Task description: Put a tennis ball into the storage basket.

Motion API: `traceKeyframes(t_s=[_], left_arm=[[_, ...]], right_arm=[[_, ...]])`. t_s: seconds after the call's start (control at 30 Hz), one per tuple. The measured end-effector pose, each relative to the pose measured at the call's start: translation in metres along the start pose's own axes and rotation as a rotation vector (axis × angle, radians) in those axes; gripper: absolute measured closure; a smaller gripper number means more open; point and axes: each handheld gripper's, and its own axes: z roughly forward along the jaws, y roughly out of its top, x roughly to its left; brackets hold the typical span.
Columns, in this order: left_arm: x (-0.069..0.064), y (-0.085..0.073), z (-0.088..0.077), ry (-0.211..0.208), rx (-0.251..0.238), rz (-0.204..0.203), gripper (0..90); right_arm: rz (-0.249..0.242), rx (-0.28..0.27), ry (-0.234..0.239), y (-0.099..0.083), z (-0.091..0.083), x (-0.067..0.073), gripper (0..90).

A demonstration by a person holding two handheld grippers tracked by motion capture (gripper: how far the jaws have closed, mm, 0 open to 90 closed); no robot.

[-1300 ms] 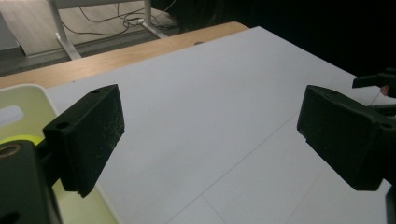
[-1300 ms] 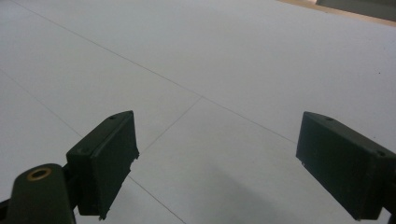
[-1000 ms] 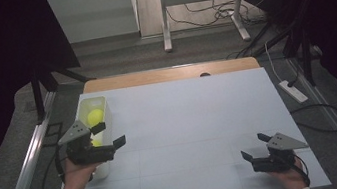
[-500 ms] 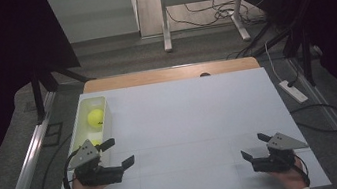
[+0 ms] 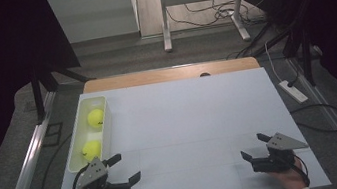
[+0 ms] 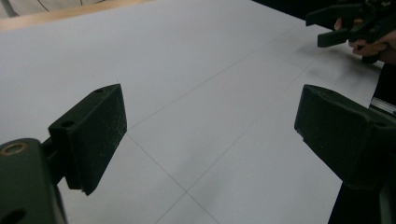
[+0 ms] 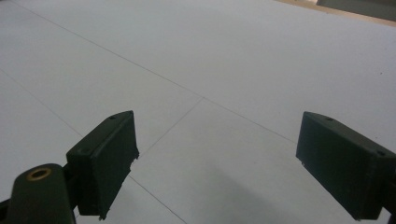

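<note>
2 tennis balls (image 5: 95,118) lie in the white tray (image 5: 75,154) at the worktop's (image 5: 191,121) left edge, one toward the far end and the nearer ball (image 5: 91,149) just beyond the left claw (image 5: 122,171); that claw sits low over the bare worktop beside the tray's near end, released, its jaws having just been closing a little with nothing between them; the risk here is that a reach back toward the tray clips its thin near wall and shoves or tips it, letting a ball roll out; a round, fuzzy ball could also squirt sideways if pinched off-centre. Far right, the right claw (image 5: 252,147) rests near the worktop's front edge, also released and empty, well apart from the tray.
</note>
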Motion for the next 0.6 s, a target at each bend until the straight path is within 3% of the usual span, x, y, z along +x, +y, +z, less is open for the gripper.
traceKeyframes(t_s=[0.07, 0.43, 0.6], left_arm=[[0.000, -0.006, 0.003, -0.003, 0.002, -0.016, 9.8], [-0.001, -0.026, 0.020, 0.019, 0.060, 0.018, 9.6], [0.000, -0.029, 0.025, 0.019, 0.068, 0.007, 9.6]], right_arm=[[0.001, 0.002, 0.003, 0.000, 0.000, 0.000, 12.3], [-0.007, 0.000, 0.031, -0.001, -0.001, 0.001, 12.4], [-0.007, 0.002, 0.037, -0.001, -0.001, 0.001, 12.4]])
